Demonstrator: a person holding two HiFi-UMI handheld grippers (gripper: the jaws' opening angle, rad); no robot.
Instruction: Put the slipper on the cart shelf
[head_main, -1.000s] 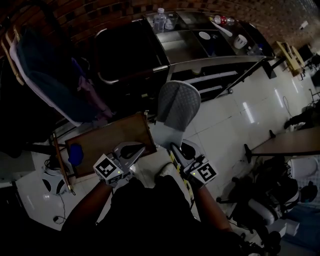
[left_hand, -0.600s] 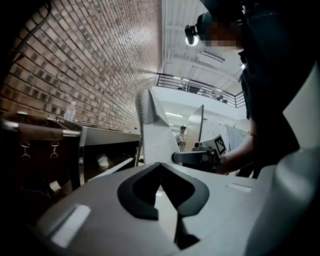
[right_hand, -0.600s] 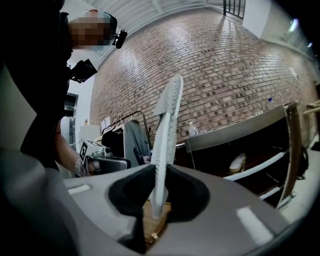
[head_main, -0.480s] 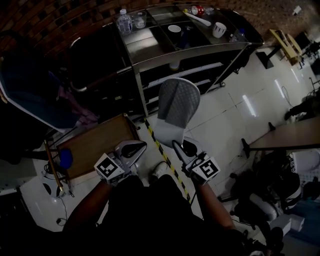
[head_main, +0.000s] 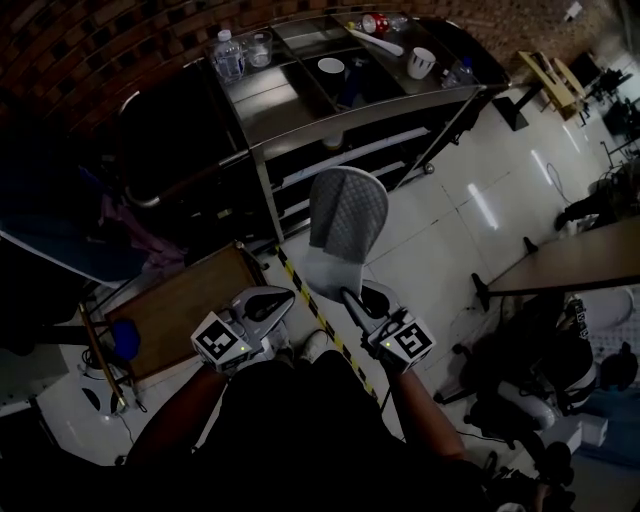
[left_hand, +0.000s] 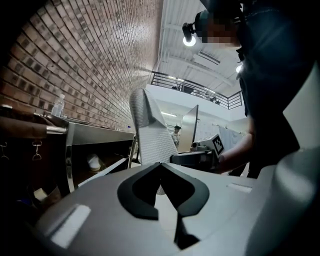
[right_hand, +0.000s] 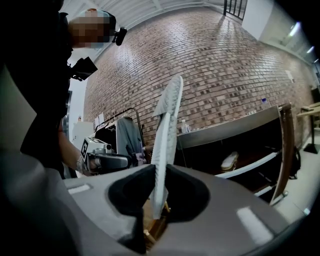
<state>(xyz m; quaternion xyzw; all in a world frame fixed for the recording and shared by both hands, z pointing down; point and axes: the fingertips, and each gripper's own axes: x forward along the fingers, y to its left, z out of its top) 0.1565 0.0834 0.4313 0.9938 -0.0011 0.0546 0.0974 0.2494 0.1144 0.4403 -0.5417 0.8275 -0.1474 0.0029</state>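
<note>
Pinching the white near end of the slipper (head_main: 346, 215) between its pads, the right gripper (head_main: 348, 296) holds it upright in the air, grey quilted toe pointing to 12 o'clock in the head view. In the right gripper view the slipper (right_hand: 169, 115) stands edge-on, clamped on both sides by the right gripper (right_hand: 159, 174) and rising well past its tips. At 9 o'clock of it in the head view, level with it and a little apart, the left gripper (head_main: 286, 295) is empty. Its own view shows the left gripper (left_hand: 161, 167) with tips pressed together and nothing between them, and the slipper (left_hand: 150, 132) beyond at 12 o'clock. The cart (head_main: 300, 115) stands at 12 o'clock of the slipper, near but not touching, so the slipper is on no shelf yet. A bottle (head_main: 228, 55) sits on the cart top at 11 o'clock and a cup (head_main: 421, 62) at 1 o'clock. On a lower shelf lies a second slipper (right_hand: 230, 161), also seen from the left gripper (left_hand: 93, 161). Striped tape (head_main: 318, 318) runs across the floor between the two grippers, and a wooden board (head_main: 180, 310) lies at 9 o'clock of the left one.
</note>
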